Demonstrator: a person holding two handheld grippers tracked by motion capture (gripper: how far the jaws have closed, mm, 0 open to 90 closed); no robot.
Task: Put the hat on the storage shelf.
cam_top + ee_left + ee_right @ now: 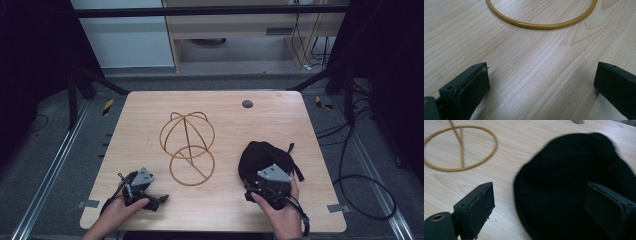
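A black cap [262,157] lies on the right half of the wooden table [225,120]. A gold wire hat stand [187,147] sits at the table's middle, its round base ring [541,23] on the wood. My right gripper [267,192] is at the cap's near edge; in the right gripper view its jaws stand wide apart, open, with the cap [576,187] reaching between them and its ring [459,147] to the far left. My left gripper [145,192] rests near the front left, open over bare wood, nothing between its fingers [466,87].
A small dark round disc [247,104] sits in the table's far right area. Cables [360,185] trail on the floor to the right. Metal frame rails run along both sides of the table.
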